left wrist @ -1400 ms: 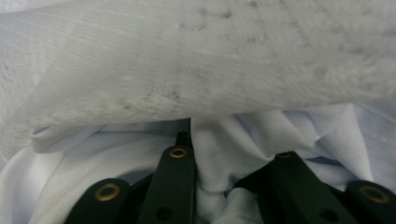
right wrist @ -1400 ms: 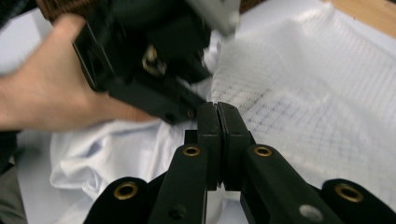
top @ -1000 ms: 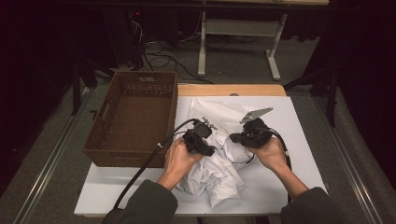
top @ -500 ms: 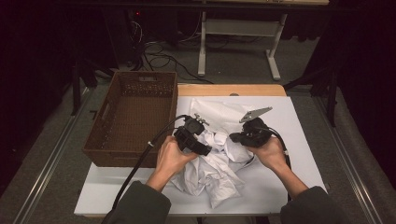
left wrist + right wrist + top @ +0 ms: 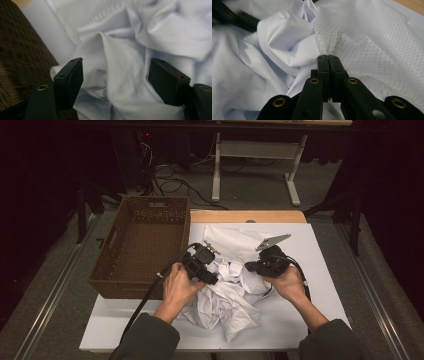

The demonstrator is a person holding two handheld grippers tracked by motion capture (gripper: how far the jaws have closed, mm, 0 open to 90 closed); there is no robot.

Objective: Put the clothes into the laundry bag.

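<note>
Left gripper (image 5: 214, 279) shifted, mesh bag (image 5: 372, 47) half-buried.

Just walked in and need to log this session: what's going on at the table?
A person holds a gripper in each hand over a crumpled white garment on the white table. The right gripper has its jaws shut on the edge of a mesh laundry bag. The left gripper has just been opening; its jaws stand apart around a fold of the garment, not pressing it. A brown wicker basket sits to the left.
</note>
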